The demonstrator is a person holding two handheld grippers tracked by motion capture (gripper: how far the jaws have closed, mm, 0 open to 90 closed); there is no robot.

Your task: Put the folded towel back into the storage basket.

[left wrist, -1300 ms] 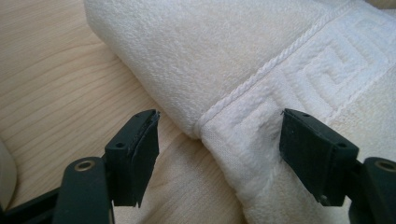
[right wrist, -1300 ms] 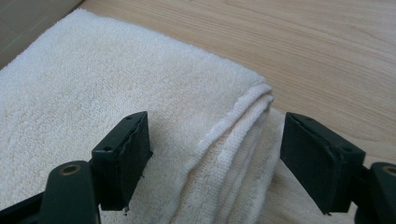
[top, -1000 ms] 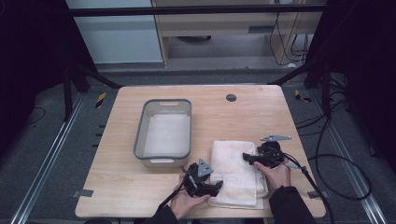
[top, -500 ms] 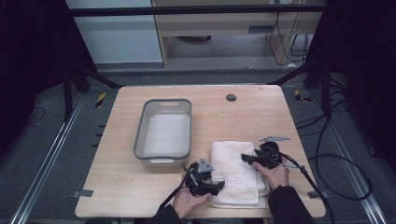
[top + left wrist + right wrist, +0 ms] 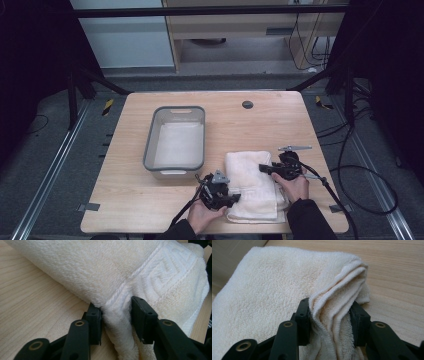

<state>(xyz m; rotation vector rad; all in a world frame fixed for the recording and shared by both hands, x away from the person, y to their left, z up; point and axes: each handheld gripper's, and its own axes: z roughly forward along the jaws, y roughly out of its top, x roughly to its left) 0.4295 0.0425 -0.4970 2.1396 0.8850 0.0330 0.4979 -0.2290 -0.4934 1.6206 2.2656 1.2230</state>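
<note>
My left gripper (image 5: 116,322) and right gripper (image 5: 329,322) have just been closing, both pinching the folded towel (image 5: 252,185) on the wooden table (image 5: 280,120). Just left, the grey tub (image 5: 175,137) holds a white lining. Dark floor around.

Folded cream towel (image 5: 252,187) (edges bunched), near table edge

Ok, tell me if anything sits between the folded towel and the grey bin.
Nothing visible does. The towel, pinched by the left gripper and right gripper, whose jaws have just been closing, lies right beside the grey bin, with bare table between.
</note>
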